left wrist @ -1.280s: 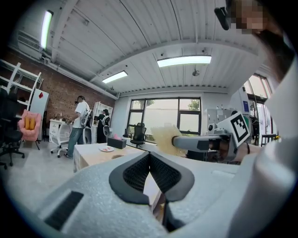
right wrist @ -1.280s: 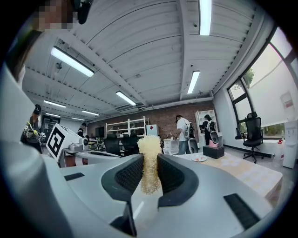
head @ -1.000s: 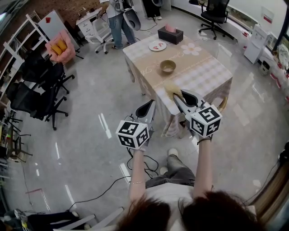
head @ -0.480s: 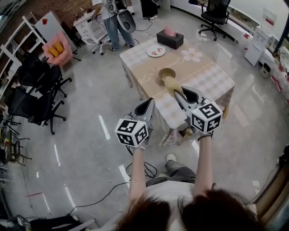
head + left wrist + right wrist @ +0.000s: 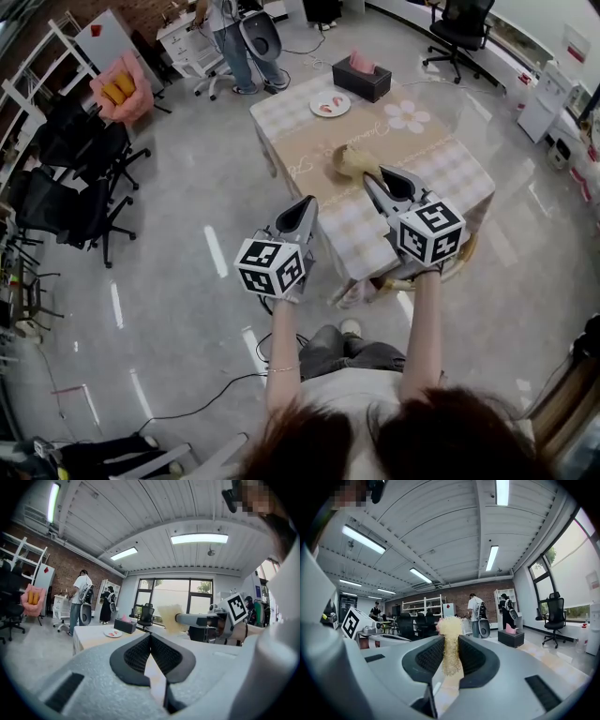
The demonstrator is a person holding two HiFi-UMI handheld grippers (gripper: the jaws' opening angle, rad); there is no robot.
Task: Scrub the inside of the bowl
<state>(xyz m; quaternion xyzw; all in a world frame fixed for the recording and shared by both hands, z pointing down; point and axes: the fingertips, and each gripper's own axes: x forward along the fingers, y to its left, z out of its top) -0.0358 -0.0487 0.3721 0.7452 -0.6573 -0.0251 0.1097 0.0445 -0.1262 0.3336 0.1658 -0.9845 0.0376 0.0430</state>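
Note:
My right gripper (image 5: pixel 372 180) is shut on a yellow mesh sponge (image 5: pixel 352 161), which sticks out past its tips over the checked table (image 5: pixel 422 164). In the head view the sponge overlaps the spot where the bowl stood, so the bowl is largely hidden. The right gripper view shows the sponge (image 5: pixel 450 632) pinched upright between the dark pads. Left of the table's near corner, over the floor, my left gripper (image 5: pixel 306 208) is shut and holds nothing. Its closed pads (image 5: pixel 140 654) meet in the left gripper view, where the right gripper (image 5: pixel 180 618) and the sponge (image 5: pixel 168 618) show at the right.
A white plate (image 5: pixel 329 104) and a dark tissue box (image 5: pixel 361 75) stand at the table's far side. Two people (image 5: pixel 476 613) stand by white shelving beyond the table. Black office chairs (image 5: pixel 80 202) crowd the left, another chair (image 5: pixel 459 33) is at the back right.
Both grippers have moved forward toward the table. The sponge, below the bowl a second ago, now lies over it in the head view.

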